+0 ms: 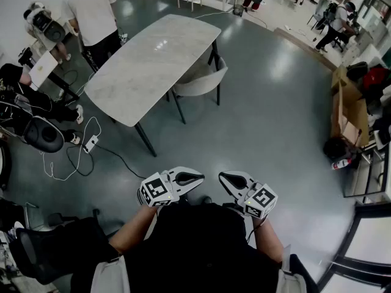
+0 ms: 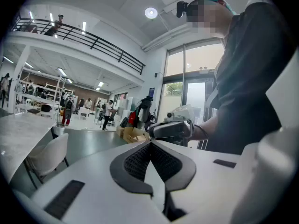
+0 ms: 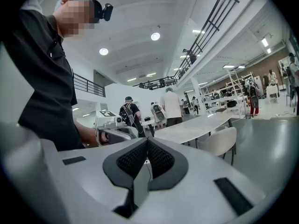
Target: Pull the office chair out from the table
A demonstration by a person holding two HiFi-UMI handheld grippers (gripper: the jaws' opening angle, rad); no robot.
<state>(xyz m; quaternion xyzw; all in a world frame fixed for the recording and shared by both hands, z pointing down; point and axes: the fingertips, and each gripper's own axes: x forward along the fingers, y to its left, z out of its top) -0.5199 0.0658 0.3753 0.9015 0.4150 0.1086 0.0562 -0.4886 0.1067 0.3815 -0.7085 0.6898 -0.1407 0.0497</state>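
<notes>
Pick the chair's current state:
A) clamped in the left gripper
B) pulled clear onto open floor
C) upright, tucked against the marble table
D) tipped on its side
C: the chair stands upright, partly under the table edge, while the left gripper and right gripper are shut, empty and well short of it.

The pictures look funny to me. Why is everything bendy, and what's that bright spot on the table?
Head view: that spot is glare on the table, and the wide lens curves the floor. Left gripper view and right gripper view: black round corners, bent railing.
</notes>
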